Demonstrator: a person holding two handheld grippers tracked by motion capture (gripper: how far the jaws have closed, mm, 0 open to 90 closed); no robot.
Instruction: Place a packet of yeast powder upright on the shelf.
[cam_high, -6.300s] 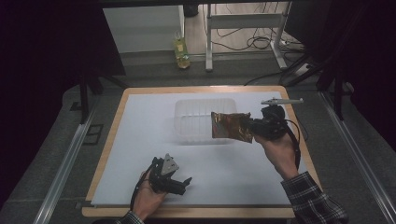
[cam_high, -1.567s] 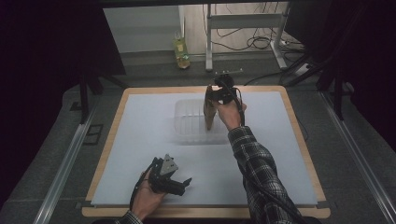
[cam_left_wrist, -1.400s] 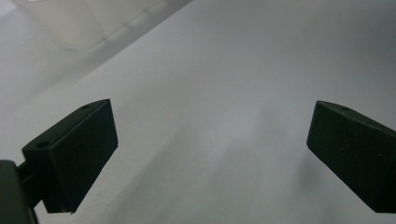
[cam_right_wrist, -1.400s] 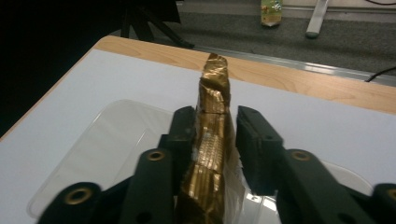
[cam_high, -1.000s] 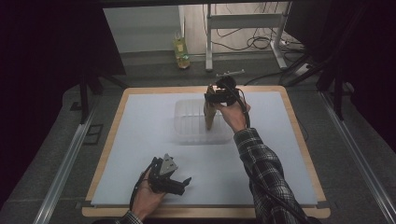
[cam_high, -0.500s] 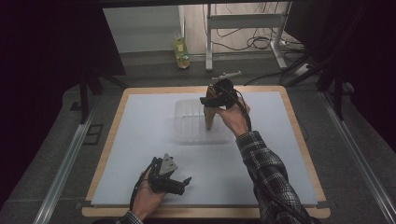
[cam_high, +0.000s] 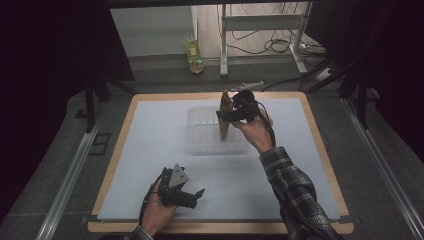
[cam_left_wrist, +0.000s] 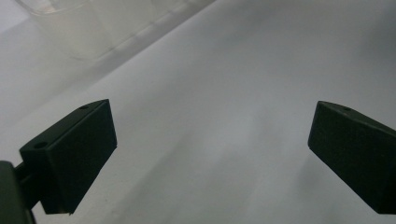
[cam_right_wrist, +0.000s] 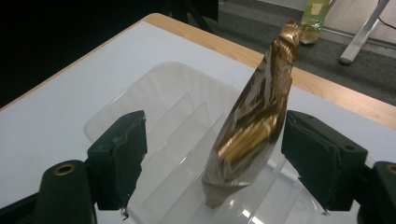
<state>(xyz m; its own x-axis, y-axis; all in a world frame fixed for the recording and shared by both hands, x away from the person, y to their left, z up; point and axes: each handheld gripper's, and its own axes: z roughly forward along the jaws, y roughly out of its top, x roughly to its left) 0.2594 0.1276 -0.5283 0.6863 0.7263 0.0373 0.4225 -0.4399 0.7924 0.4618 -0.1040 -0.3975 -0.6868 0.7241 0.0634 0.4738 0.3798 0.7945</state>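
A crinkled gold foil pouch (cam_high: 224, 117) stands on end in the clear plastic tray (cam_high: 200, 136) at the back middle of the white mat. My right gripper (cam_high: 222, 116) reaches in from the right with the pouch (cam_right_wrist: 252, 126) between its jaws. The jaws have just been opening. The left pad stands well off the pouch, and the pouch leans close to the right pad. The tray's ribbed floor (cam_right_wrist: 159, 98) lies under them. My left gripper (cam_high: 197, 196) rests near the front edge, open (cam_left_wrist: 210, 149), nothing between its jaws.
The white mat (cam_high: 150, 150) covers a wooden-edged table (cam_high: 320, 150). A yellow-green bottle (cam_high: 194, 52) stands on the floor beyond the far edge, beside metal frame legs (cam_high: 223, 45) and cables. A corner of the tray (cam_left_wrist: 79, 28) is at the top left of the left gripper view.
The right hand carried the pouch from the right side of the mat to the tray and stood it upright. Its jaws have since spread off it. The left hand has stayed put.
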